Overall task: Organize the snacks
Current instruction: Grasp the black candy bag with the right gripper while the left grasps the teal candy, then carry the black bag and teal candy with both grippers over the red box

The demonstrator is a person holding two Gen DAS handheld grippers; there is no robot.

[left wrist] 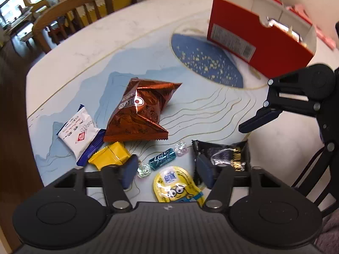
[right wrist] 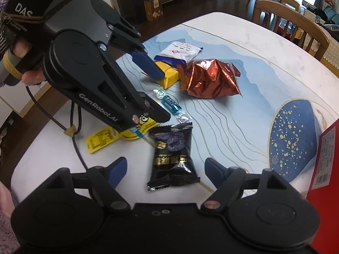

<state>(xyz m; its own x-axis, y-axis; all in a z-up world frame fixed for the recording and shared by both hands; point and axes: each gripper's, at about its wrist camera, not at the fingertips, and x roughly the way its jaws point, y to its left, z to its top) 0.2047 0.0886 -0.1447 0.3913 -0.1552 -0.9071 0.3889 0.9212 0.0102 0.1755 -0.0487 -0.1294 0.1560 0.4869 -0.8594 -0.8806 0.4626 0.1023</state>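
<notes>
Snacks lie loose on the table: a copper Oreo bag [left wrist: 138,111] [right wrist: 208,80], a white and blue packet [left wrist: 79,131] [right wrist: 180,49], a yellow packet [left wrist: 110,155] [right wrist: 168,76], a teal candy [left wrist: 162,158] [right wrist: 171,103], a yellow Minions pouch [left wrist: 175,185] [right wrist: 122,134] and a black packet [left wrist: 224,155] [right wrist: 172,154]. My left gripper [left wrist: 167,172] [right wrist: 154,89] is open over the teal candy and Minions pouch. My right gripper [right wrist: 165,170] is open, its fingers either side of the black packet; one finger [left wrist: 259,118] shows in the left wrist view.
An open red box [left wrist: 260,36] [right wrist: 324,158] stands at the table's far right with items inside. A dark blue starry patch [left wrist: 206,61] [right wrist: 293,139] is printed on the tabletop. A wooden chair [left wrist: 70,14] [right wrist: 292,23] stands beyond the table edge.
</notes>
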